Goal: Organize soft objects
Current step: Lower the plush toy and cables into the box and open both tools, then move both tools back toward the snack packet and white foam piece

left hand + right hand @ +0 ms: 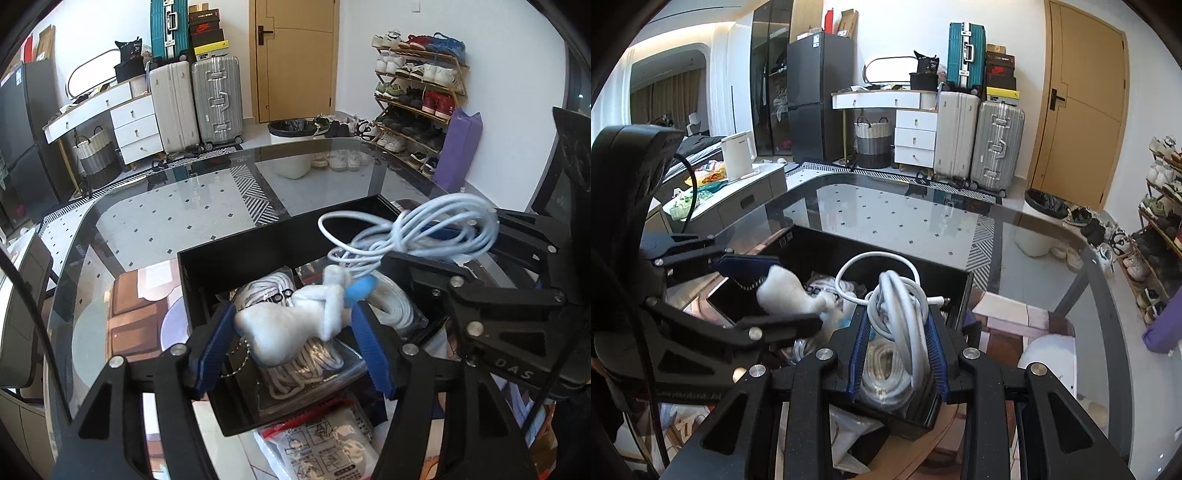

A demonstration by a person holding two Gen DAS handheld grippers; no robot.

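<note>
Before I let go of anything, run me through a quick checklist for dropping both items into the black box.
1. Left gripper around the white plush toy: ok, though a gap shows beside one pad.
2. Right gripper clamped on the white cable bundle: ok.
3. Both items over the black box: ok.
4. Room in the box: cannot tell, bagged ropes already fill it.
5. Cable loops clear of the box wall: not ok, one loop sticks out.

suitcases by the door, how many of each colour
teal: 1, the teal suitcase standing on top of the others
white: 1, the white suitcase on the floor
silver: 1, the silver suitcase beside it
total: 3
</note>
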